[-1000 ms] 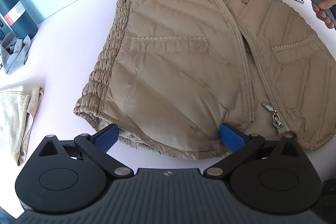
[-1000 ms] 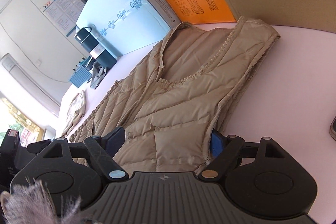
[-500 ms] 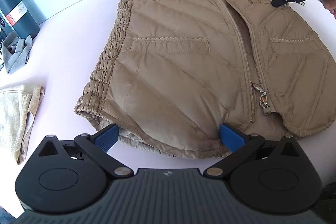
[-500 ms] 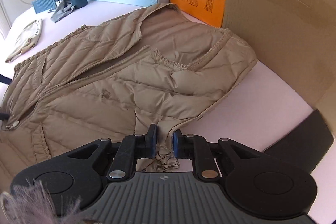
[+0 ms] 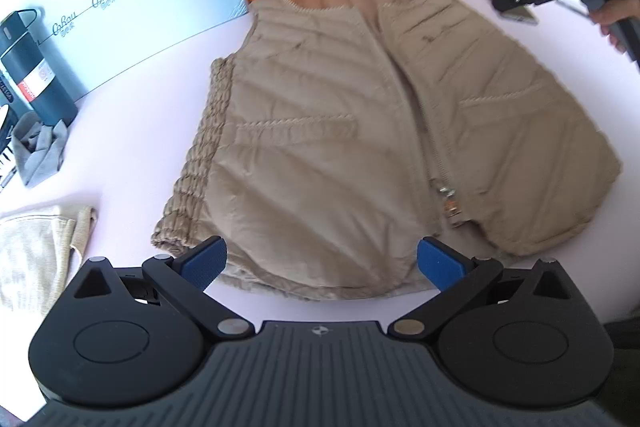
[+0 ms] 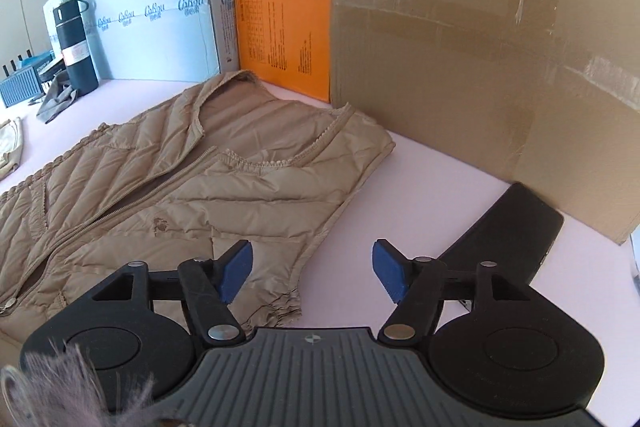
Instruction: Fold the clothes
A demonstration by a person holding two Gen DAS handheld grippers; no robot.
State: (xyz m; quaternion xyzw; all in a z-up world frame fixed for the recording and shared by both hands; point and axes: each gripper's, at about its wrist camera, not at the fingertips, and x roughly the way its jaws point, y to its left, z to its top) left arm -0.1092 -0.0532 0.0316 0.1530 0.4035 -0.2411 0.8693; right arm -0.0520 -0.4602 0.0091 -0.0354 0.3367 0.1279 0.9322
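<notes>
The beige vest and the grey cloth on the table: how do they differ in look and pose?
The beige vest is quilted and lies spread flat; the grey cloth is plain and crumpled. The vest fills mid-table; the cloth sits against the dark bottle. No gripper touches either.

Left gripper (image 5: pixel 322 261) jaws spread wide, nothing between; right gripper (image 6: pixel 312 271) jaws also apart, empty, held in hand (image 5: pixel 618 17).
</notes>
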